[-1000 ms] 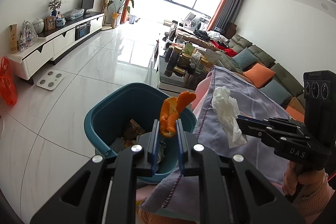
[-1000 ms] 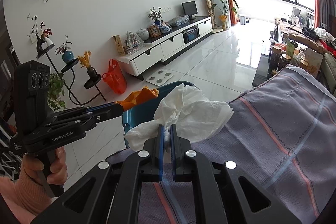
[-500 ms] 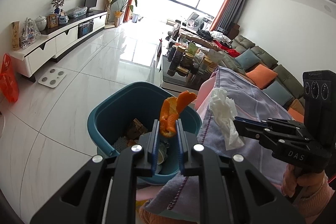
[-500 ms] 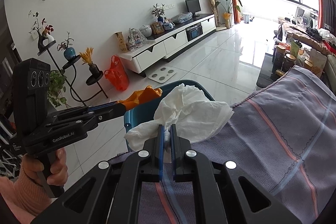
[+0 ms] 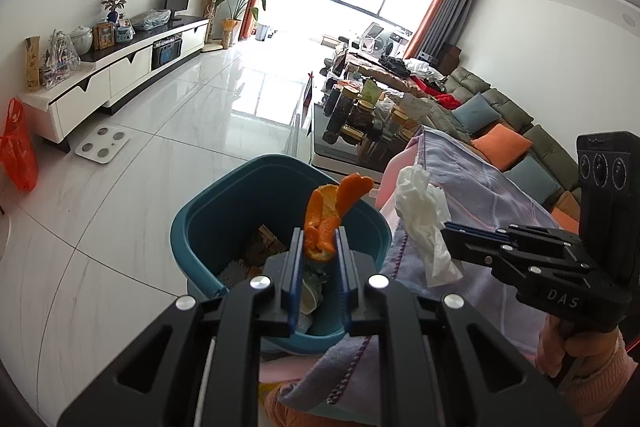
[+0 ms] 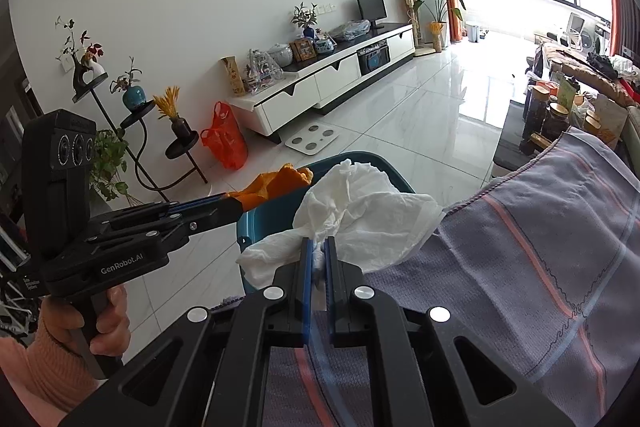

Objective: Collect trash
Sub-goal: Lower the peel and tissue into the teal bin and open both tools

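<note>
My left gripper [image 5: 319, 241] is shut on a curled orange peel [image 5: 328, 213], held above the open teal bin [image 5: 200, 223] that stands on the floor. The bin holds cardboard scraps and other rubbish. My right gripper [image 6: 319, 247] is shut on a crumpled white tissue [image 6: 360, 211], held over the edge of the striped purple cloth [image 6: 540, 247], just right of the bin [image 6: 250, 227]. In the left wrist view the right gripper [image 5: 446, 227] sits to the right with the tissue [image 5: 424, 215] hanging from it. In the right wrist view the left gripper [image 6: 236, 203] shows with the peel [image 6: 276, 183].
White tiled floor [image 5: 160, 155] spreads left of the bin, with a white scale [image 5: 103, 146] and an orange bag [image 5: 18, 147] by the TV cabinet [image 5: 120, 67]. A low table [image 5: 360, 123] crowded with jars stands beyond the bin. A sofa [image 5: 500, 123] with cushions runs along the right.
Both grippers have crept slightly toward the bin, which now sits a little nearer and more centred under the peel. Both grips are unchanged.
</note>
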Tool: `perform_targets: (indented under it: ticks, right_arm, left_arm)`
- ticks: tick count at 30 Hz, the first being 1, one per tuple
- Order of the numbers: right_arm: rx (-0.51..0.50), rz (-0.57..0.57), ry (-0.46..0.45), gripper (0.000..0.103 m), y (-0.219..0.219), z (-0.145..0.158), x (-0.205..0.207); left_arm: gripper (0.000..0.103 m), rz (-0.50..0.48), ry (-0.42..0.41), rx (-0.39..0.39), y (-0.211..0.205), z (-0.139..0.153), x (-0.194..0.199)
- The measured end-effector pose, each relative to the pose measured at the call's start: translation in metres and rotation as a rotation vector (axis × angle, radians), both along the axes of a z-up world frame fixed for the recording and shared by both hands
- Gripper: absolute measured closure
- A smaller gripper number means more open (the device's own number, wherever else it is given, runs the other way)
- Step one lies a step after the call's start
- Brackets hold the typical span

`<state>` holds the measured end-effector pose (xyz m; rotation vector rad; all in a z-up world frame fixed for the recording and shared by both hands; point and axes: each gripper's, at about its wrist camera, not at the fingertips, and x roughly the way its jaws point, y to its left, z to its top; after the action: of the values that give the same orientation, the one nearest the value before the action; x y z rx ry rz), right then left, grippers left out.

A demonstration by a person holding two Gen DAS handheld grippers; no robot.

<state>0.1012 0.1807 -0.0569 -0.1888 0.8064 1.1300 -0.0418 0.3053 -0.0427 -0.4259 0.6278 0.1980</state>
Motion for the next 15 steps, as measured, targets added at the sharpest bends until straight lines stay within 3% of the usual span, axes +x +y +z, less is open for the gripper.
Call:
perform_targets:
  ticks: [15]
  right_arm:
    - [-0.009, 0.010, 0.011, 0.097, 0.0094, -0.0091, 0.0014]
  left_arm:
    - [0.087, 0.021, 0.015, -0.012, 0.0015, -0.0063, 0.0052]
